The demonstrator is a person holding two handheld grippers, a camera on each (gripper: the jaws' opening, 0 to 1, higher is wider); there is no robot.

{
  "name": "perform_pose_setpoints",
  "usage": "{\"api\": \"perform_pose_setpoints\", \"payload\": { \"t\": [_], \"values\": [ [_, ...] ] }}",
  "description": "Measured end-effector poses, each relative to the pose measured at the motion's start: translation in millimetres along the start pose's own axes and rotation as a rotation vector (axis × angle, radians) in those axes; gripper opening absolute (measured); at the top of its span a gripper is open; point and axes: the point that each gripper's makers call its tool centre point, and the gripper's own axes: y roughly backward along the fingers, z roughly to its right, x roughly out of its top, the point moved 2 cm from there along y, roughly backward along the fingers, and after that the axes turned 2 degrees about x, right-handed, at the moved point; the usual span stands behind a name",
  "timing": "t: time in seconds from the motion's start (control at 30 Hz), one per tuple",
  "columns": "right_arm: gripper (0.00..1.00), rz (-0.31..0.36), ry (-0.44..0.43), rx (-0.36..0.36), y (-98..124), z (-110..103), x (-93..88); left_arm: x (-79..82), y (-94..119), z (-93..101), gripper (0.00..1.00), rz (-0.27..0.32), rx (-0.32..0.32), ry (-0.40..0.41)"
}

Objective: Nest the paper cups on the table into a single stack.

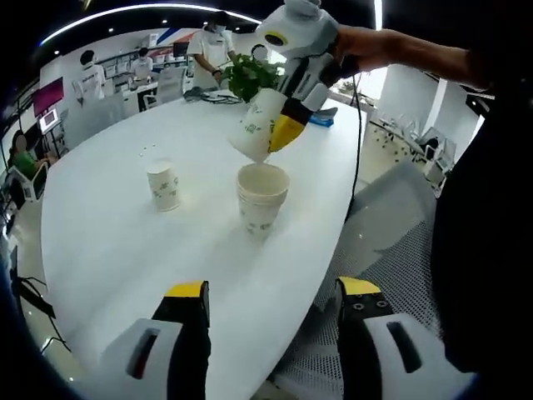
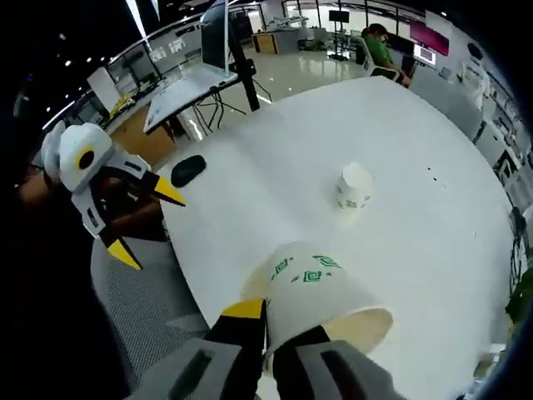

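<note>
A short stack of white paper cups with green print (image 1: pixel 262 200) stands near the table's edge in the left gripper view. Just above it hangs another cup (image 1: pixel 258 125), tilted, with my right gripper (image 1: pixel 281 127) shut on its wall. In the right gripper view that held cup (image 2: pixel 321 292) lies close in front, pinched between the jaws of my right gripper (image 2: pixel 271 329), and it hides most of the stack. A single cup (image 1: pixel 164 185) (image 2: pixel 354 185) stands alone farther in on the white table (image 1: pixel 125 250). My left gripper (image 1: pixel 273 292) (image 2: pixel 150 223) is open and holds nothing, short of the stack.
A grey mesh chair (image 1: pixel 391 250) sits against the table's edge by the stack. A potted plant (image 1: pixel 250 75) and a blue item (image 1: pixel 323 117) are at the table's far end, with people standing beyond. A black mouse-like object (image 2: pixel 189 169) lies near the table's edge.
</note>
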Motion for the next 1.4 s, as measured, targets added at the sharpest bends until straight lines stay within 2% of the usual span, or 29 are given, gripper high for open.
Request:
{"api": "perform_pose_setpoints", "payload": {
  "t": [0.13,0.3,0.5,0.8,1.07,1.2,1.4],
  "values": [
    [0.00,-0.066,0.028,0.019,-4.2,1.0,-0.7,1.3,0.4,-0.1,0.59,0.004,0.000,0.001],
    [0.00,-0.194,0.132,0.009,-10.3,2.8,-9.0,0.3,2.0,-1.9,0.59,0.006,0.005,0.005],
    [0.00,-0.248,0.171,0.022,-18.4,0.2,-6.4,-2.2,3.1,-3.6,0.59,0.004,0.008,0.010],
    [0.00,-0.369,0.236,0.012,-22.0,3.0,-11.1,-2.1,4.3,-5.2,0.59,0.010,0.012,0.022],
    [0.00,-0.406,0.251,0.024,-24.3,-4.5,-14.4,-5.0,4.5,-7.1,0.59,0.007,0.016,0.026],
    [0.00,-0.435,0.283,-0.002,-28.4,3.6,-16.4,-7.2,4.3,-8.8,0.59,0.005,0.017,0.027],
    [0.00,-0.444,0.278,0.002,-30.3,5.2,-17.6,-6.7,5.8,-8.7,0.59,0.005,0.021,0.028]
  ]
}}
